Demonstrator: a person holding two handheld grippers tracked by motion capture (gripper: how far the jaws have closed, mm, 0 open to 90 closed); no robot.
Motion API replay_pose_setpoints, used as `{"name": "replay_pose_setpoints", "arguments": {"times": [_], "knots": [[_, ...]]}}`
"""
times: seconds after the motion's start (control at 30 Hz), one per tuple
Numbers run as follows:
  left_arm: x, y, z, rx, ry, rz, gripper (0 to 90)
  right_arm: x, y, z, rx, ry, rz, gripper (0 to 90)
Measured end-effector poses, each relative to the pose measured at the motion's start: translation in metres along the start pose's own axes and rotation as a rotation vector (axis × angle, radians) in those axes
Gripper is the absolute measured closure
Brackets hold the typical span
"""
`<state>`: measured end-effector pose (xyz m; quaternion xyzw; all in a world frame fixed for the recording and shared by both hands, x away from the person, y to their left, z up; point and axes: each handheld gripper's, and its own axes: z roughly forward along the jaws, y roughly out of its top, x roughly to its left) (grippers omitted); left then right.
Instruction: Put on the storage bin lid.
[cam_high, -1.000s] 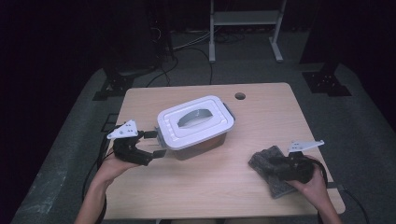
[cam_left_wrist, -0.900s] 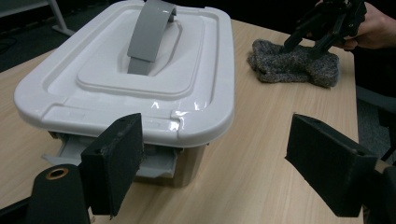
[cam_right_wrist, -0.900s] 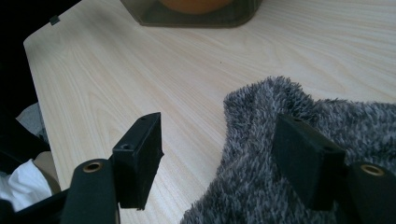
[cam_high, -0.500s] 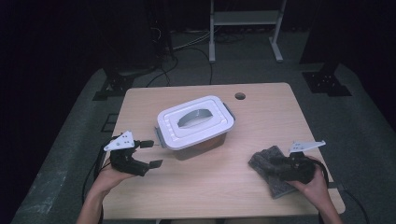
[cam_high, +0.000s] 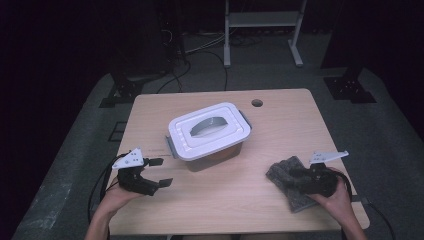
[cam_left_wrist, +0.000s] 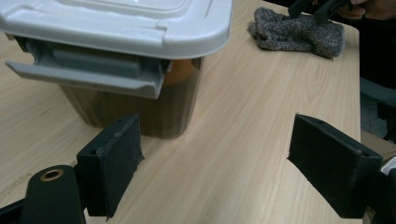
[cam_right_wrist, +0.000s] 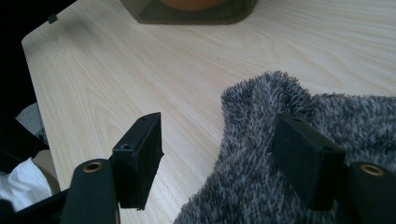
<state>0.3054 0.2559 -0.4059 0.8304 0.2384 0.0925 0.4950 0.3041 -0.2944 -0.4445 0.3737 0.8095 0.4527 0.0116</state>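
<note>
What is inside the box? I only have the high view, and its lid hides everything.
Observer: In the left gripper view, something orange shows through the brown see-through wall of the box, under the white lid. I cannot tell what it is.
Operator: Is the latch on the left gripper's side clipped down?
Observer: The grey latch flares outward at its lower edge; whether it is fully released I cannot tell.
Operator: Is the right gripper pinching the grey cloth?
Observer: No. In the right gripper view, the right gripper is open: one jaw sits on the cloth, the other over bare table.
</note>
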Motion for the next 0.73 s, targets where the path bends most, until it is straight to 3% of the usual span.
{"name": "replay_pose_setpoints", "arguments": {"times": [0.4,0.73], "knots": [[-0.001,-0.020,0.005,0.020,0.002,-0.023,15.9,0.000,-0.001,0.002,0.004,0.001,0.000,32.3],[-0.002,-0.033,0.011,0.077,-0.007,-0.023,15.8,0.004,-0.001,0.002,0.006,-0.002,-0.010,32.1]]}}
